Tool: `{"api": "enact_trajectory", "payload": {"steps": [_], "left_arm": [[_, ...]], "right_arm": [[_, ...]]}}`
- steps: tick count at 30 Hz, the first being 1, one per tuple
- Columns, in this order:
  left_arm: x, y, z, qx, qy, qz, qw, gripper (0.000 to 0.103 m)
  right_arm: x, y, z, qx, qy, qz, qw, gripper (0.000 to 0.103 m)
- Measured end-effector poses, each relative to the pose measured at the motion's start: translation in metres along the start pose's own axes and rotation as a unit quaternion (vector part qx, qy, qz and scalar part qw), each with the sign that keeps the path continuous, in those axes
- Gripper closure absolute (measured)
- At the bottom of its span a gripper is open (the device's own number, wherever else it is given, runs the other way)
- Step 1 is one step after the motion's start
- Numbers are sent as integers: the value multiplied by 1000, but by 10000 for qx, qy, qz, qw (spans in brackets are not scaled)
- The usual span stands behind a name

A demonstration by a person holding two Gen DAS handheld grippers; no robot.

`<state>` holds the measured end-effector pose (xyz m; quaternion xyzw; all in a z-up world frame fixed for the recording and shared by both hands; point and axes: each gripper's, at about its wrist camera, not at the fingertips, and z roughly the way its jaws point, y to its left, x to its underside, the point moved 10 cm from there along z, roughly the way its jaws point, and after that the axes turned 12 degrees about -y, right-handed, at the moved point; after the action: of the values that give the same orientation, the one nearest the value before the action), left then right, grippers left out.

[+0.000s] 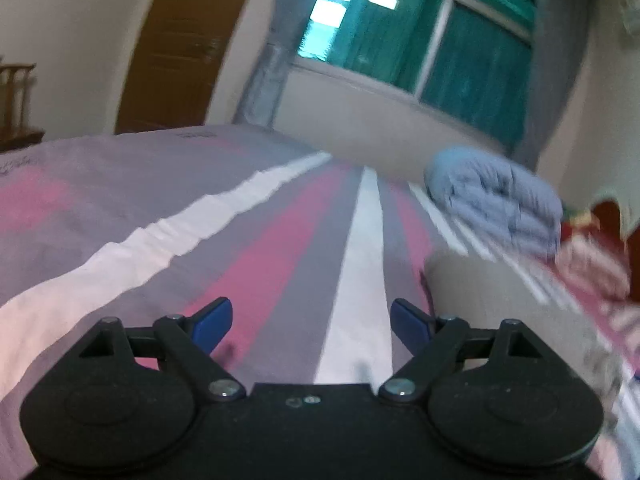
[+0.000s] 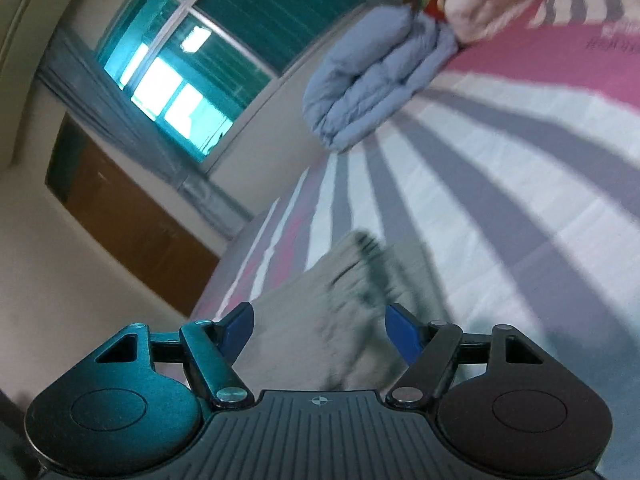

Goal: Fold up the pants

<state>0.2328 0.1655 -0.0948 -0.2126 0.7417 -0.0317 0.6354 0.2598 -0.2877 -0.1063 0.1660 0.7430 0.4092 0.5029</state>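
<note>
Blue pads of the left gripper (image 1: 312, 326) stand wide apart with nothing between them, only the striped bedspread (image 1: 280, 240) below. The right gripper (image 2: 319, 334) is likewise spread, its pads not pressing on anything, though a pale grey-beige garment, most likely the pants (image 2: 352, 304), lies just ahead of and partly between its fingers; the picture is blurred there, so the fold lines cannot be read. In the left wrist view the same pale cloth (image 1: 472, 292) sits to the right of that gripper, flat on the bed. Farther off, a folded blue quilt (image 1: 500, 200) rests near the bed's far edge, with a window (image 1: 420, 28) and a wooden door (image 1: 180, 40) behind. Both claws seem free of the cloth, so the next fold, or a tidy-up, looks to be the step in hand. To do it well, settle each gripper over a corner or an edge, pinch only the layers meant to travel, and lift both sides evenly so the stack stays square.
</note>
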Motion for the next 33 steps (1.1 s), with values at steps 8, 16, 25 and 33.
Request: {"api": "enact_trajectory", "payload": {"steps": [8,16,25,33], "left_arm": [[2,13,-1,-13,3,-379,9993,23],[6,27,-4,-125,1,-538,9985,23],[12,11,-1,-39,83,-306,9995,23],[13,2,-4,48,109,29,9999,21]], "right_arm": [[37,-23,59,689,739,732,9922,64],[3,-18,11,453,-257,628,9967,81],[6,-36,-11,469,-90,798,9957,24],[34,-47,29,531,471,1450,9869,26]]}}
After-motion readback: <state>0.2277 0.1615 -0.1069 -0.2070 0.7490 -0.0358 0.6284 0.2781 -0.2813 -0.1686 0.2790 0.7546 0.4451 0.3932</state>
